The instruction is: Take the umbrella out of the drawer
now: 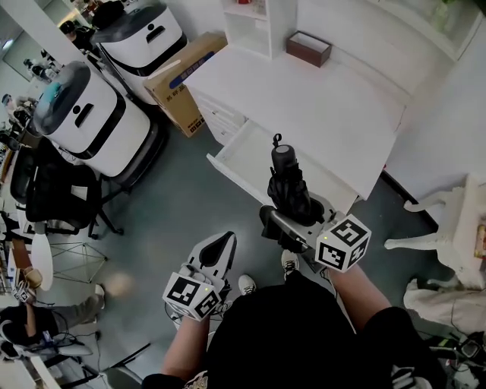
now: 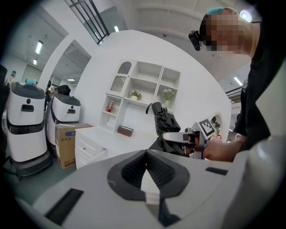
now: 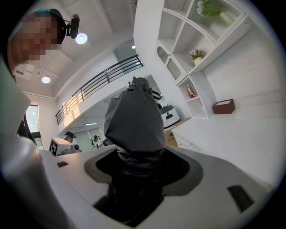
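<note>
The left gripper (image 1: 219, 251) hangs low over the floor (image 1: 178, 205) beside the person's shoes, its jaws pressed together on nothing. The right gripper (image 1: 284, 228) pinches the lower end of the folded black umbrella (image 1: 289, 182), with dark fabric bunched between the jaws. The umbrella stands nearly upright, strap end on top, in the air over the front edge of the open drawer (image 1: 244, 156) and apparently clear of it. The lift-out looks all but done. To finish it well, the grip should stay firm, since loose fabric can slip between the pads. The umbrella is best carried straight up and back toward the body, so its tip does not catch the drawer front, and the free gripper could then push the drawer shut. The drawer is white and looks bare inside. It juts from a white desk (image 1: 304, 99) whose top carries only a small brown box (image 1: 308, 48) near the back, under a white shelf (image 1: 254, 23). A carton (image 1: 186, 76) leans at the desk's left end. Further left stand two white robots (image 1: 91, 121) and a black chair (image 1: 53, 194), and people are visible at the far left edge
</note>
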Tool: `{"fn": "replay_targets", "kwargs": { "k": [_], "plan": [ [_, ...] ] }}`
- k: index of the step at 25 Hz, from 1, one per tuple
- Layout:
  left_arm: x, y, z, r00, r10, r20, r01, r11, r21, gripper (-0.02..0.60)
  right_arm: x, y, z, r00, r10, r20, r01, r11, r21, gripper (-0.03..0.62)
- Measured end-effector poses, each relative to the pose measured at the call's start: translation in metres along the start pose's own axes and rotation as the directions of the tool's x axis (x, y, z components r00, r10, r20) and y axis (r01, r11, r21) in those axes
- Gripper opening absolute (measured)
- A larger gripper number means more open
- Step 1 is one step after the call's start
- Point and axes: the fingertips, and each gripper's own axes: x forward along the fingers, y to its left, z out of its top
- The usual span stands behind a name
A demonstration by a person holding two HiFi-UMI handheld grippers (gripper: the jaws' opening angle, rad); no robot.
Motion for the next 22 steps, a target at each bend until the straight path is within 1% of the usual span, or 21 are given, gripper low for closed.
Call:
{"fn": "replay_targets", "kwargs": {
  "k": [9, 12, 16, 22],
  "plan": [
    [-0.043, 0.020, 0.000, 0.996, -0.088, 0.002, 0.088, 0.996, -0.001, 0.005, 0.008, 0.048, -0.031, 0.996, -0.090, 0.003, 0.090, 0.995, 0.040, 0.276],
    [-0.049, 0.023, -0.004, 0.993, -0.116, -0.012, 0.116, 0.993, 0.000, 0.005, 0.008, 0.056, -0.041, 0.993, -0.115, 0.005, 0.114, 0.992, 0.051, 0.276],
    [-0.047, 0.026, -0.007, 0.989, -0.146, -0.029, 0.146, 0.989, 0.005, 0.005, 0.009, 0.057, -0.053, 0.989, -0.146, 0.013, 0.145, 0.987, 0.075, 0.276],
    [-0.076, 0.030, -0.019, 0.980, -0.194, -0.039, 0.194, 0.981, 0.001, 0.005, 0.009, 0.094, -0.075, 0.984, -0.177, 0.018, 0.175, 0.981, 0.086, 0.276]
  ]
}}
